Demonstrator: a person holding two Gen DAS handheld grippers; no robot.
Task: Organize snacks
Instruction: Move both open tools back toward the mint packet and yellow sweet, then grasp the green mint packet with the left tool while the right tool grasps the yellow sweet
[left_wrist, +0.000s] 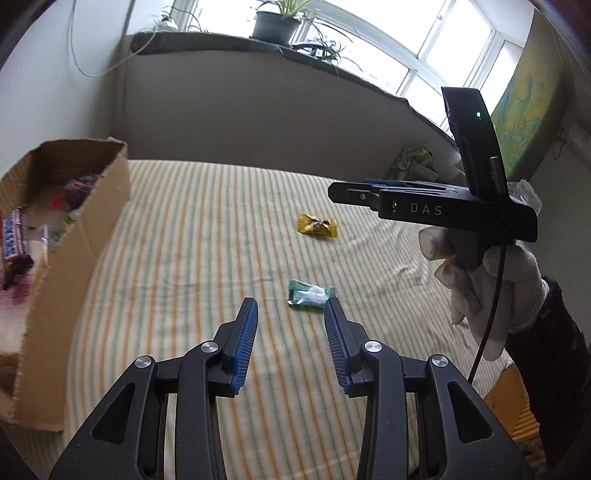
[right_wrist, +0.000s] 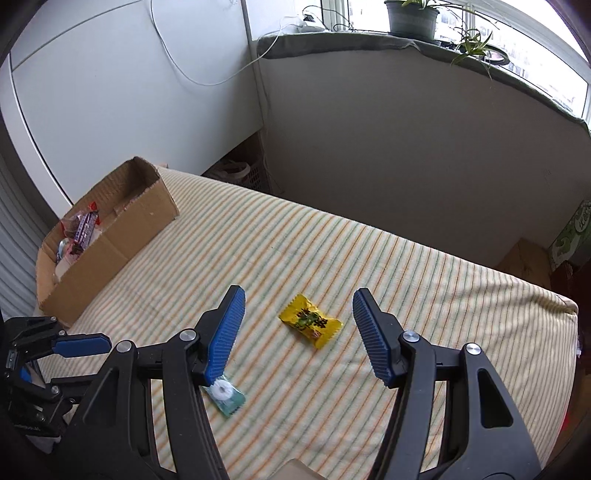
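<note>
A yellow candy wrapper (right_wrist: 310, 320) lies on the striped cloth (right_wrist: 332, 251), between and just beyond the spread fingers of my right gripper (right_wrist: 300, 295), which is open and empty. A green candy wrapper (left_wrist: 309, 297) lies nearer, just ahead of the right fingertip of my left gripper (left_wrist: 291, 306), also open and empty. In the right wrist view the green candy wrapper (right_wrist: 227, 397) shows partly under the left finger. The yellow candy wrapper (left_wrist: 317, 225) sits farther back in the left wrist view. A cardboard box (left_wrist: 79, 236) with several snacks stands at the left; the cardboard box (right_wrist: 110, 243) also shows in the right wrist view.
A gloved hand (left_wrist: 487, 273) holds the right gripper (left_wrist: 432, 206) at the right of the left wrist view. A wall and a sill with potted plants (right_wrist: 412, 16) stand behind the surface. A green tin (left_wrist: 412, 162) stands at the back right, a brown box (right_wrist: 524, 258) beyond the right edge.
</note>
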